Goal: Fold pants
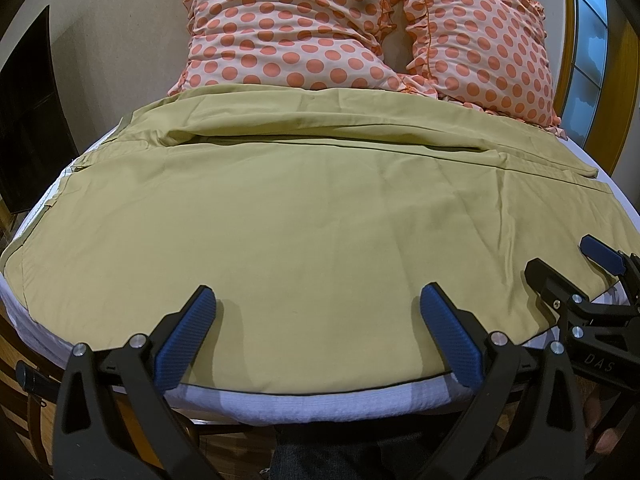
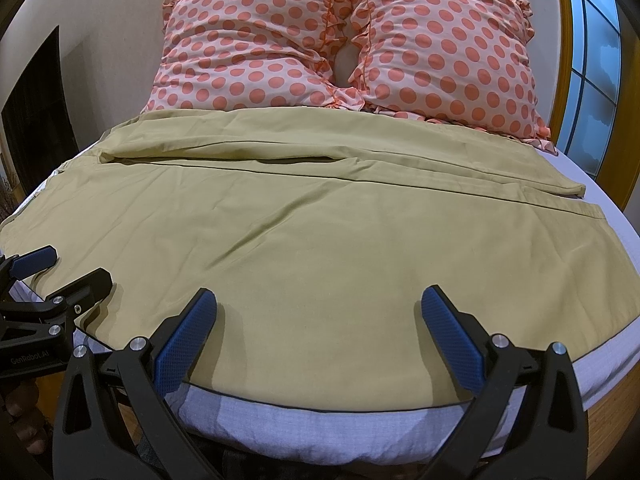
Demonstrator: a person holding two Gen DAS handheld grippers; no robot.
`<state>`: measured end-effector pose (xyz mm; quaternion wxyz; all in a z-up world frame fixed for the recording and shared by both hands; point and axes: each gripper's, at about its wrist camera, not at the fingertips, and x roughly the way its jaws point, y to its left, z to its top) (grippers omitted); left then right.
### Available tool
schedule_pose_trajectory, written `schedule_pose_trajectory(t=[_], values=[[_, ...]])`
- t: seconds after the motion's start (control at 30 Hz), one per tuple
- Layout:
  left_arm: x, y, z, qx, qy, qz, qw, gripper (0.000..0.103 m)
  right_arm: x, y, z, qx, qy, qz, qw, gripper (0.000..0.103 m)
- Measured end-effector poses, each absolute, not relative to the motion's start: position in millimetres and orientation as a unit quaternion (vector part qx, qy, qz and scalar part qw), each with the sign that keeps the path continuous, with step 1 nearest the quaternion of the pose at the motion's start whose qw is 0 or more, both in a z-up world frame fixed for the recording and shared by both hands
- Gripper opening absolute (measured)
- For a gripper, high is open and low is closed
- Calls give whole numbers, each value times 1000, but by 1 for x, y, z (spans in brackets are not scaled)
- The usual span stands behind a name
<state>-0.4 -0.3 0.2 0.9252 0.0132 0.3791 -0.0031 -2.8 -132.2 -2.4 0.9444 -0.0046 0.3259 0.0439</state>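
The khaki pants (image 1: 304, 216) lie spread flat across the bed (image 1: 304, 398), waistband toward the left and leg hems toward the right, with one leg nearer the two polka-dot pillows (image 1: 304, 28) and the other along the near edge of the mattress. Both tools sit low over that near edge, side by side: the left gripper (image 1: 318, 312) and the right gripper (image 2: 319, 312) each have their fingers spread wide and hold nothing. This placement looks like a setup for pinching the near leg's edge at two spots (one grip per hand keeps the cloth from sagging between them), likely to lift it over the far leg.
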Motion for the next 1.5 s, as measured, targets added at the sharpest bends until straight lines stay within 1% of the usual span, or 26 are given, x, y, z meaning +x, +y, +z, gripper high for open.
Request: schedule_pose_trajectory(t=[0.4,0.83,1.17,1.27,1.33,1.4,1.43,1.5], values=[[1,3,5,16,388,-8,922,101,-2,-134,-4,-5,331,44,943,102],[5,4,5,22,399,-22,916,101,-1,-135,-5,-10,308,63,949,102],[3,4,4,23,386,-26,922,101,1,-137,-4,-15,316,77,946,102],[5,6,5,26,390,-33,920,101,15,-147,6,-15,347,44,937,102],[7,8,6,29,391,-32,919,101,32,-168,24,-6,349,13,937,102],[10,10,10,47,379,-11,924,101,64,-210,55,40,348,-41,936,102],[13,13,13,55,370,0,927,101,74,-221,61,54,351,-54,933,102],[17,17,19,53,362,2,931,101,121,-270,79,113,367,-118,916,102]])
